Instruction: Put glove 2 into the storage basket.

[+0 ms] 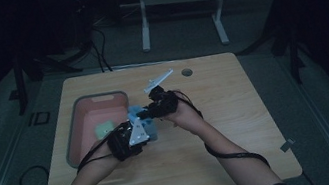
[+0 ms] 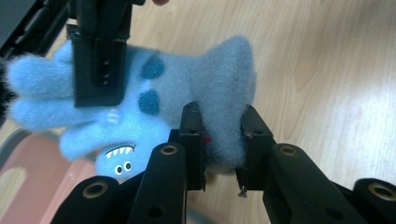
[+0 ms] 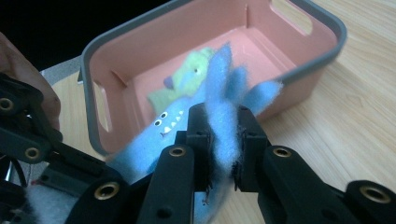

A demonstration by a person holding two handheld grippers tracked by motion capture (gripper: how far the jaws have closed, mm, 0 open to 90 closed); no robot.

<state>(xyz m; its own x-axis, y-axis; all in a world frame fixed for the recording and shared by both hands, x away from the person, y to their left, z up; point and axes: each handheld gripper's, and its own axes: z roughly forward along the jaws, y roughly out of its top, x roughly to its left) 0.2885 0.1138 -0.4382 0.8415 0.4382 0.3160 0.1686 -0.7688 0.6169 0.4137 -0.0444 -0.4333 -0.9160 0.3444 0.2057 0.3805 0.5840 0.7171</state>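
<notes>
Left tool (image 2: 223, 140): its two black jaws pinch the wrist end of a blue glove (image 2: 154, 102), and the soft cloth is pressed between the pads.
Right tool (image 3: 223, 144): its jaws also squeeze the blue glove, at the finger end; blue fingers stick up above the jaws in the right gripper view.
Both tools together: in the high view the left tool (image 1: 127, 138) and the right tool (image 1: 154, 103) are close to each other, and the glove (image 1: 145, 123) is between them.
Blue glove: it is fluffy, light blue, with darker blue spots and a small monster face with white teeth and two eyes. It hangs stretched between the two tools, above the surface (image 1: 219, 129), just beside the right wall of the box.
Box: a pink box (image 1: 75, 138) with a grey rim stands on the left part of the surface, and its long side has a handle opening.
Inside the box: a green glove (image 3: 187, 77) lies on the bottom.
Surface: light wood, with a small round hole (image 1: 186, 72) near the far edge.
Hands: a person's left hand (image 1: 107, 158) and right hand (image 1: 184, 114) hold the tools, and a black cable trails from each one.
</notes>
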